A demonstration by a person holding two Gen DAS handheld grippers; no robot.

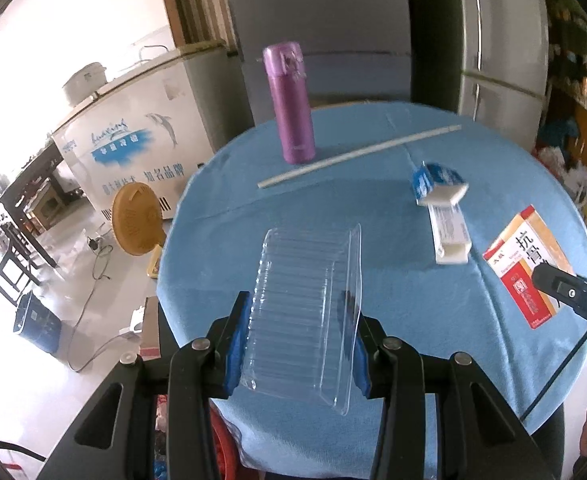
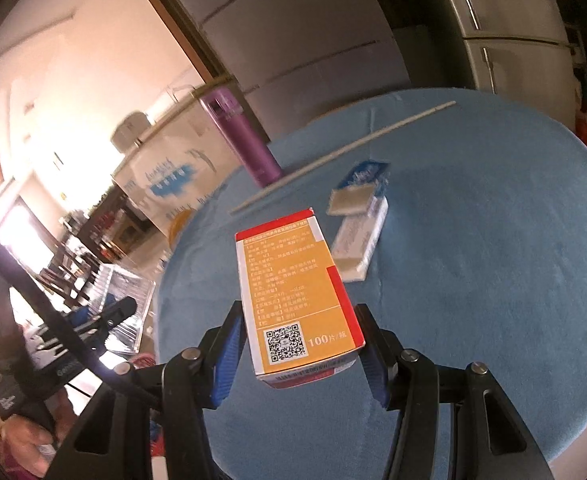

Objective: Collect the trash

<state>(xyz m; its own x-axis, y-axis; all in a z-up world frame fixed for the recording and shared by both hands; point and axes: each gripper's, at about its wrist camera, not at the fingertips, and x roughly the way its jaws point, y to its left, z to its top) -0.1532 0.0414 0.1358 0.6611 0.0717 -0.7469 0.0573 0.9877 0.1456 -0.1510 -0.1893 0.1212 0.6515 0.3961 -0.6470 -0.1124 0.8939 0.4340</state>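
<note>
Clear plastic tray [image 1: 305, 312] sits pinched in my left gripper [image 1: 299, 344], orange medicine box [image 2: 293, 300] clamped in my right gripper [image 2: 297, 352], both above the blue table [image 1: 373, 208]. I keep both grips steady w/ no extra squeeze, since the tray looks flimsy, then carry to the bin.

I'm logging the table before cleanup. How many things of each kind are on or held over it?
Cartons: 2, orange box, blue-white box
Clear tray: 1
Purple bottle: 1
White stick: 1
Total: 5
</note>
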